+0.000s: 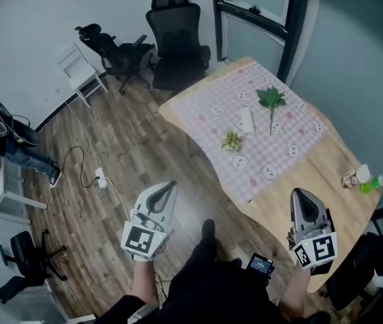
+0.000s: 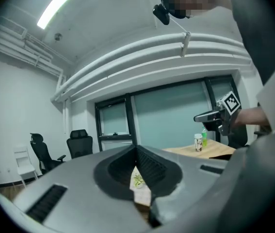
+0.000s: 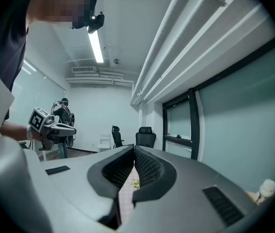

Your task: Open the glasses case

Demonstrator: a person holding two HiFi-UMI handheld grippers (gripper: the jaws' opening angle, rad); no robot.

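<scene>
You are holding the left tongs (image 1: pixel 171 185) and the right tongs (image 1: pixel 298 194) pressed together and empty, short of the worktop (image 1: pixel 326 171). The white glasses case (image 1: pixel 246 120) is lying, seemingly closed, on the checked cloth (image 1: pixel 272 155), well apart from both. Reaching, gripping and opening are all remaining.

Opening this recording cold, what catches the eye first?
Two marker-tagged tools fill the foreground of the head view: the left claw over the wood floor and the right claw over the table's near end, both shut and empty. Beyond them a pink checked cloth covers part of the wooden table. A white glasses case lies on the cloth between a leafy sprig and a smaller sprig.
</scene>
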